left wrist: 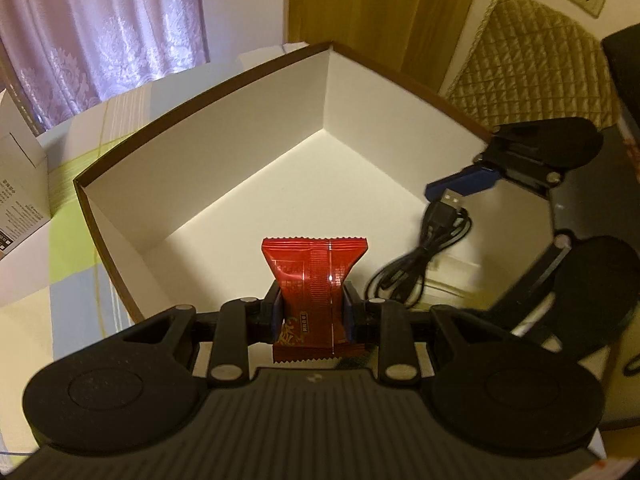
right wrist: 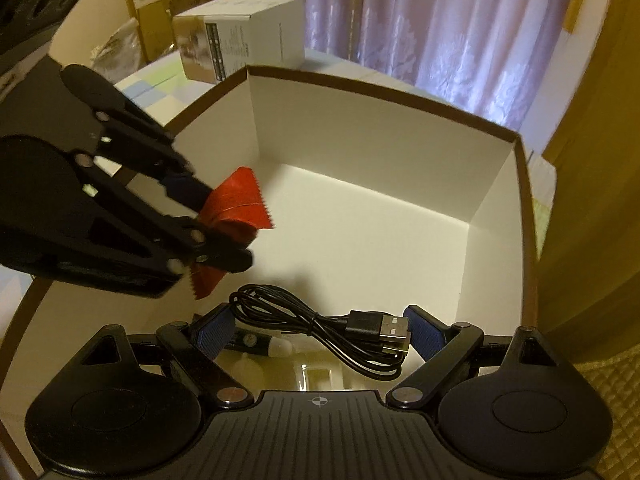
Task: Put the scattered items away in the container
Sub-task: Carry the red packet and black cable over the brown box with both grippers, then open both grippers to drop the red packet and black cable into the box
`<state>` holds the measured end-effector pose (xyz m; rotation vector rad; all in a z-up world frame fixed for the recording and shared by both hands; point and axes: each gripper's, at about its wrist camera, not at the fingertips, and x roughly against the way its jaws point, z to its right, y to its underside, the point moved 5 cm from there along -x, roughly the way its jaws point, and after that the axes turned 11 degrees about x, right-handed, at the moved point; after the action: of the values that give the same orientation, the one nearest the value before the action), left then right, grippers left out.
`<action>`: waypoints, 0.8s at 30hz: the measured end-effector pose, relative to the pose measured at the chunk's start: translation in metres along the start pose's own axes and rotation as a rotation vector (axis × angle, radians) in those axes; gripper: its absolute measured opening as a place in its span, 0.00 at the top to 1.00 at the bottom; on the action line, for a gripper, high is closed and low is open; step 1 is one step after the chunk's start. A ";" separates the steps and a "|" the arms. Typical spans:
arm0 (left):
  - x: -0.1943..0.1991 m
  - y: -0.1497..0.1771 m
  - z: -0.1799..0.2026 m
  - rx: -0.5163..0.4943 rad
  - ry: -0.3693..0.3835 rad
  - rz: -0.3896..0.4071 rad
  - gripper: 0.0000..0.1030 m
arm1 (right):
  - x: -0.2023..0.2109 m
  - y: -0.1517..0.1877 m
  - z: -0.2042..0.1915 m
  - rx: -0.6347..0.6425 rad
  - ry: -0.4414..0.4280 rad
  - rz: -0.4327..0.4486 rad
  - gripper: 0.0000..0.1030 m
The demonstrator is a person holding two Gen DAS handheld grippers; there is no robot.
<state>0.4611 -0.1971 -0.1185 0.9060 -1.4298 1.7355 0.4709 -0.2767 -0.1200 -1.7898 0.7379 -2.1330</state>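
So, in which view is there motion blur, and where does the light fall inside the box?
Left wrist view: the right tongs and the black USB cable are smeared by motion; the red snack packet is sharp. Right wrist view: the left tongs are blurred. In both, a bright band lies on the floor of the box, and straight rims bow from the fisheye.

Nothing here reads cleanly for you. The red snack packet (left wrist: 314,280) carries gold characters and a small vertical label near its lower end, too blurred to make out. The white carton (right wrist: 244,36) shows columns of fine print on its side, likewise illegible.
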 end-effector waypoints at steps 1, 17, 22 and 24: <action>-0.004 -0.002 -0.001 0.002 -0.007 -0.006 0.77 | -0.002 0.000 0.001 0.002 0.001 -0.007 0.15; -0.018 -0.006 0.001 0.015 -0.047 -0.026 0.58 | -0.003 -0.005 -0.002 0.023 0.030 0.007 0.09; -0.006 -0.006 0.007 -0.001 -0.028 -0.001 0.40 | 0.011 -0.003 -0.010 0.019 0.033 0.035 0.02; 0.000 -0.005 0.010 -0.012 -0.037 0.011 0.35 | 0.019 0.000 -0.012 0.014 0.037 0.043 0.02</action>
<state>0.4662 -0.2068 -0.1150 0.9295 -1.4698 1.7245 0.4549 -0.2839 -0.1057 -1.7164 0.7618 -2.1432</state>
